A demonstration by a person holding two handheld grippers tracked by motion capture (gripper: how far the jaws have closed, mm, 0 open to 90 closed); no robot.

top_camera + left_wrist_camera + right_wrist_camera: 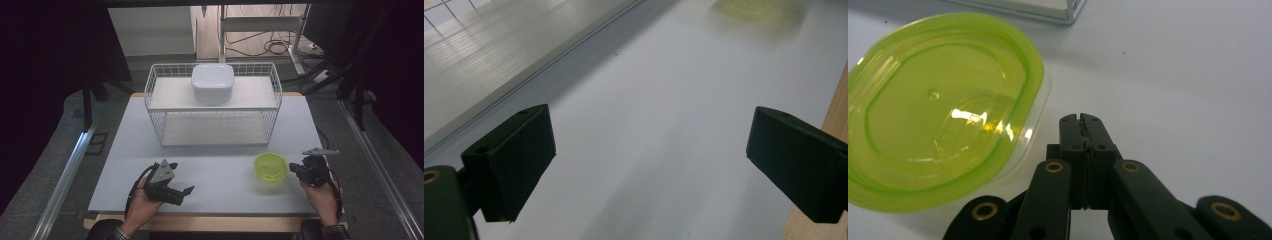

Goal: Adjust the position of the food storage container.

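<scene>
A clear container with a yellow-green lid (270, 167) sits on the white table (210, 170) at the front right; the right gripper view shows this lidded container (938, 110) close up. My right gripper (295, 168) is just right of it, jaws shut with nothing between them, its tips (1082, 120) a little clear of the container's rim. My left gripper (182, 177) lies low over the table at the front left, jaws wide open and empty; its own view shows the open left gripper (649, 150) over bare table with the container (749, 9) blurred far off.
A white wire basket (212, 102) with two levels stands at the back of the table, and a white lidded box (213, 82) rests on its upper shelf. The table's wooden front edge (210, 223) runs under the person's hands.
</scene>
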